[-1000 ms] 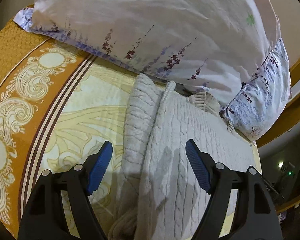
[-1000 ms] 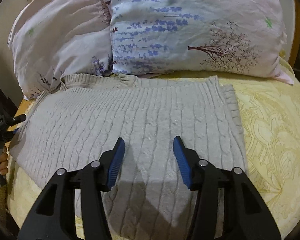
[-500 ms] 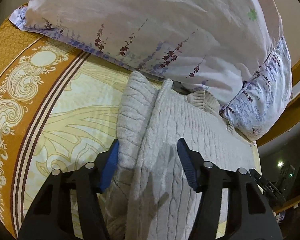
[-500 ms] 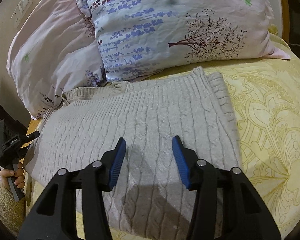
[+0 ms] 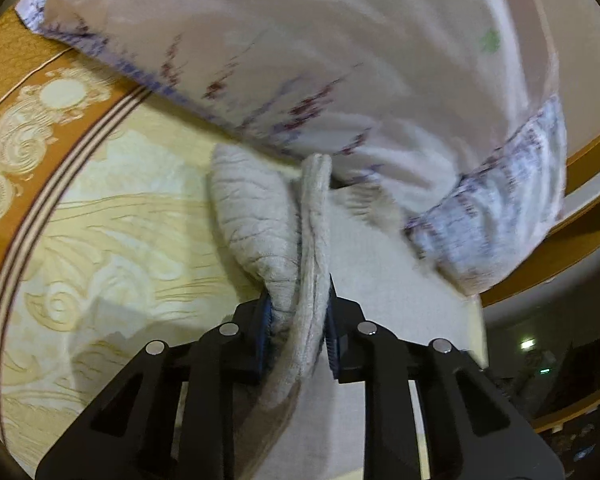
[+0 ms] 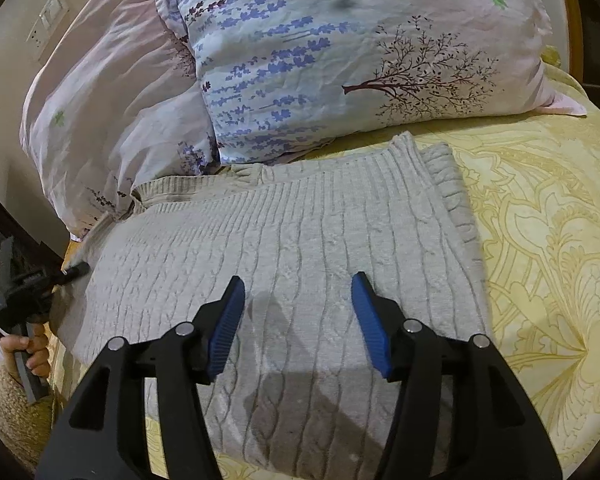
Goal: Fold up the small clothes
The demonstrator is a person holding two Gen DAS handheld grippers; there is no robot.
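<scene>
A grey cable-knit sweater point(image 6: 300, 248) lies flat on the yellow patterned bedspread point(image 6: 548, 240), partly folded. My right gripper point(image 6: 298, 308) is open and hovers just above the sweater's middle, empty. In the left wrist view my left gripper point(image 5: 298, 328) is shut on the sweater's edge point(image 5: 260, 220), which is bunched and pulled up between the blue pads. The left gripper also shows in the right wrist view point(image 6: 24, 300) at the sweater's far left side, held by a hand.
Two floral pillows point(image 6: 340, 52) lie just behind the sweater, touching its far edge; one fills the top of the left wrist view point(image 5: 300, 48). The bedspread's orange border point(image 5: 28, 92) runs at the left. A wooden headboard point(image 5: 588, 184) is at the right.
My left gripper has closed on the sweater's edge and lifted it; the view is blurred by motion. My right gripper has stayed open and shifted slightly over the sweater.
</scene>
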